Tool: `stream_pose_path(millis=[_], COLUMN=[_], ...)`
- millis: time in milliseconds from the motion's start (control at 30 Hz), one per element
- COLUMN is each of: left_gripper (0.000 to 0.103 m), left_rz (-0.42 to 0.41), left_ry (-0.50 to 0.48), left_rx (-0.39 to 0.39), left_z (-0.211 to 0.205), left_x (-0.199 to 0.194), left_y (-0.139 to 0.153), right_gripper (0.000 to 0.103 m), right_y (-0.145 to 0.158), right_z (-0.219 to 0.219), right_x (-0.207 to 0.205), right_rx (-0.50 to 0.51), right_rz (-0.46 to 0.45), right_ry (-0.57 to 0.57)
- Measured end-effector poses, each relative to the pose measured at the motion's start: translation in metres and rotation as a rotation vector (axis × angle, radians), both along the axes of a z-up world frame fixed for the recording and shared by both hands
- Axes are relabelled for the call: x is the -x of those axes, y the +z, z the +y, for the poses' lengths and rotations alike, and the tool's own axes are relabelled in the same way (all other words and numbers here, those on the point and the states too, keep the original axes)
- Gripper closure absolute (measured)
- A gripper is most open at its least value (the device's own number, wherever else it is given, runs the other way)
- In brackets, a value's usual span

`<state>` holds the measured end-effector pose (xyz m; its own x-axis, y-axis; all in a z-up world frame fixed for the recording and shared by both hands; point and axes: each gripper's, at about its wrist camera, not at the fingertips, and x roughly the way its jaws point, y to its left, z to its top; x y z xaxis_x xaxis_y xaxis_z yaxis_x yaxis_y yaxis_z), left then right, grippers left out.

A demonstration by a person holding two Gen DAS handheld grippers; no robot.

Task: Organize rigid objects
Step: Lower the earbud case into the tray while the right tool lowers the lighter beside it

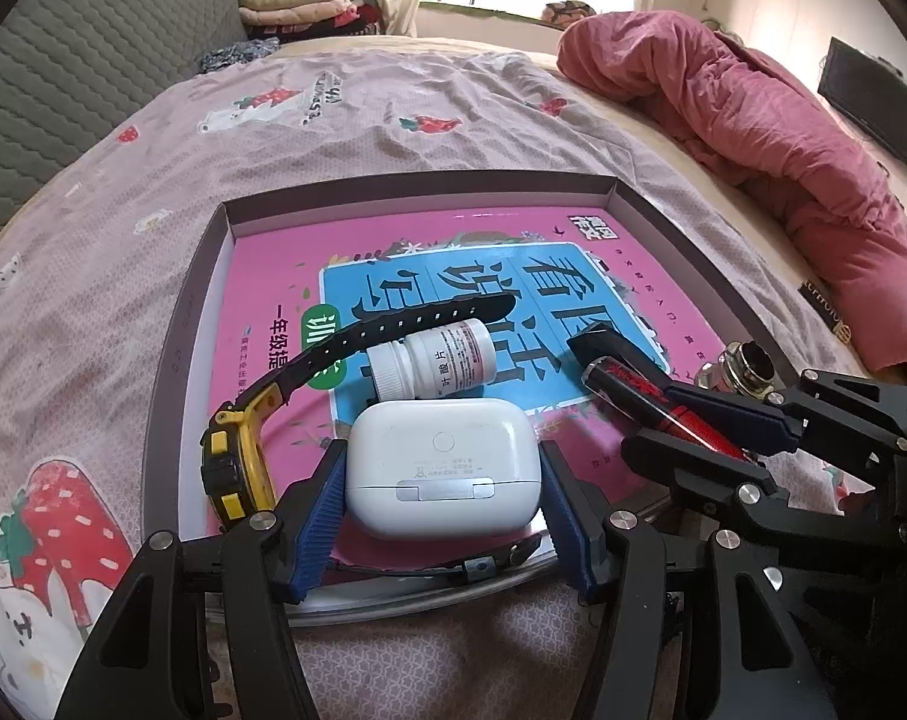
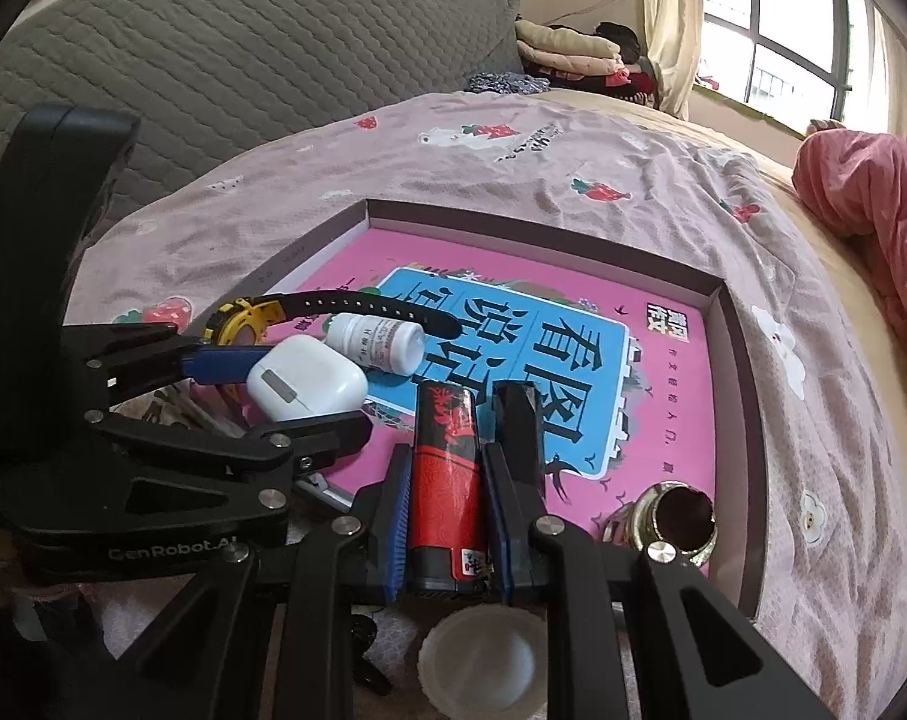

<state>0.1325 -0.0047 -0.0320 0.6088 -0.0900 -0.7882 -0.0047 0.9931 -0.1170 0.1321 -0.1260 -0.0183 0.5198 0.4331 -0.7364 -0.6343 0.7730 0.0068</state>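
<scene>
Both tools grip: left tool (image 1: 443,501) earbud case (image 1: 443,468), right tool (image 2: 446,531) lighter (image 2: 444,480).

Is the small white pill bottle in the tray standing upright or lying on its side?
Lying on its side. The white pill bottle rests lengthwise on the pink book in the tray, cap pointing sideways, label text running along it.

A bed carries everything — its pale purple sheet (image 1: 393,138) is printed with strawberries and white bears. Flat on the sheet lies a shallow cardboard box lid (image 1: 177,324). Beyond the lid, toward the window, a rumpled pink quilt (image 1: 753,102) sits on the mattress — and folded clothes (image 1: 297,6) are stacked in the far corner beside the grey padded headboard (image 1: 81,60).
</scene>
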Motion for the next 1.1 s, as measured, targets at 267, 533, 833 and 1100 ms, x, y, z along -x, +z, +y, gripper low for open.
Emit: stream_pose_path(millis=[267,533,833,1100], left_gripper=[0.041,0.041,0.04,0.04], left_rz=[0.0,0.001,-0.002,-0.004], left_ry=[0.0,-0.002,-0.006,-0.002], left_rx=[0.0,-0.003,-0.015,-0.023], left_z=[0.001,0.001,-0.001,-0.002], left_x=[0.0,-0.001,-0.001,0.0], left_y=[0.0,0.0,-0.002,-0.002], right_gripper=[0.081,0.081,0.081,0.08], right_y=[-0.001,-0.001,-0.001,0.0], right_z=[-0.006,-0.009,-0.013,-0.014], right_x=[-0.005,-0.007,-0.006,-0.004], right_rx=[-0.025,-0.043,-0.074,-0.07], right_rz=[0.025,0.047,0.077,0.076], right_ry=[-0.019,-0.024,-0.034,-0.03])
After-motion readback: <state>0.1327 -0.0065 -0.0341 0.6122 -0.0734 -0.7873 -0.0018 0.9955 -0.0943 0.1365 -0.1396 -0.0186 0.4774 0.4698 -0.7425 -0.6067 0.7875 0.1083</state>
